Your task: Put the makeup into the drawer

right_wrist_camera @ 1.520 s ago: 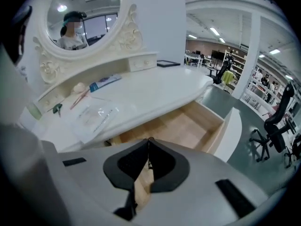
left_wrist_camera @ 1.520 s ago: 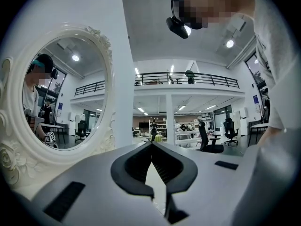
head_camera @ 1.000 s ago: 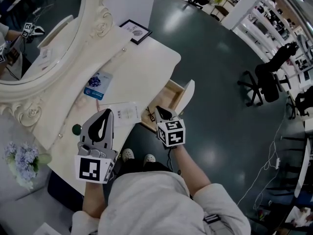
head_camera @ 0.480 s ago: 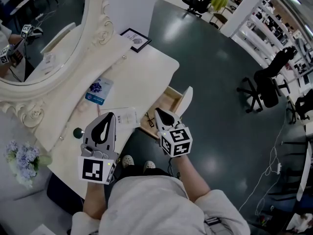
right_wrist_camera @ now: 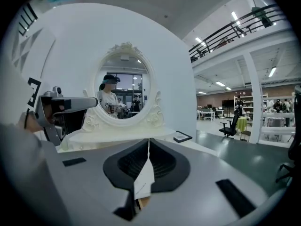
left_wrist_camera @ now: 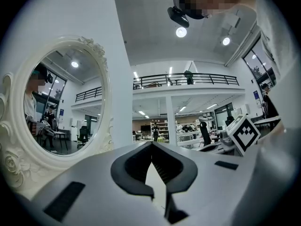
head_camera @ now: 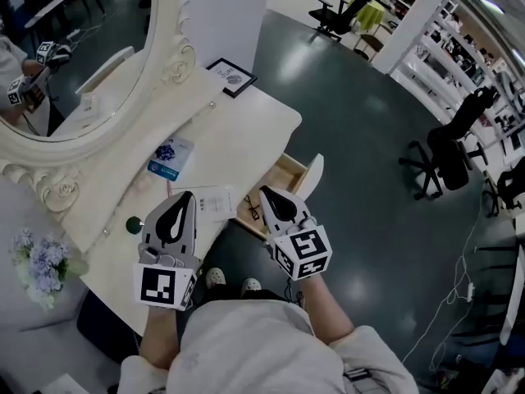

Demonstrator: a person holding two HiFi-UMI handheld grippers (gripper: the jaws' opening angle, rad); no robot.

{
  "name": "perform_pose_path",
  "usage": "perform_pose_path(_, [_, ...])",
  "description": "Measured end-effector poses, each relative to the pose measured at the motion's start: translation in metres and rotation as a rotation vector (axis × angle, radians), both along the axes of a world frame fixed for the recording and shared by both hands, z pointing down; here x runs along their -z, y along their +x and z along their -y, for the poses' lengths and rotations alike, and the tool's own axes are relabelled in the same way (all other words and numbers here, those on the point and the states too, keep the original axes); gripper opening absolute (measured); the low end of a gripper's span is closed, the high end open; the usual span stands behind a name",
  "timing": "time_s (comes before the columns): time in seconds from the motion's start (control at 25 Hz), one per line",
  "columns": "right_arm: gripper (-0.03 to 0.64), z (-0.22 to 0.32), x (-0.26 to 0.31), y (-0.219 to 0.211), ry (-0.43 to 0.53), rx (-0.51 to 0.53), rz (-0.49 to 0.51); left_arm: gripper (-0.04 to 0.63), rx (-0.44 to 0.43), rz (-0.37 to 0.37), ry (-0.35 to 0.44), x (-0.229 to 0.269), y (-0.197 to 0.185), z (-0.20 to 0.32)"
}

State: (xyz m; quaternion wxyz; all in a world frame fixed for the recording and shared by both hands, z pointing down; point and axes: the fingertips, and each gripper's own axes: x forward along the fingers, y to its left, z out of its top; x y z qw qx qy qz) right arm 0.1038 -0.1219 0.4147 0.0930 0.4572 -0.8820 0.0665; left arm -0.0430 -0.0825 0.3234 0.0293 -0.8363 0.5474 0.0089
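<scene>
Near end of drawer (head_camera: 313,173) hidden behind right gripper (head_camera: 266,193), mirror (head_camera: 74,60) cropped top-left

The drawer (head_camera: 285,177) stands open just right of the frame's centre, pulled out from the edge of the white dressing table (head_camera: 246,125). It shows a pale wood inside, and its white front panel is at the right. A small dark item (head_camera: 251,205), too small to identify, seems to lie in its lower-left end. A flat blue-and-white packet (head_camera: 171,156) lies on the tabletop left of centre. A flat white packet (head_camera: 207,203) lies below that, just beside the drawer.
</scene>
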Motion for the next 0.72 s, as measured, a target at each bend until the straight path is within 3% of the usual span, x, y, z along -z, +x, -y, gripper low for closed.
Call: perform_pose_path(0.72, [0.023,-0.034,0.073,-0.006,0.163,0.059,0.047,0.014,0.05,-0.002,0.037,0.018,-0.002,-0.02])
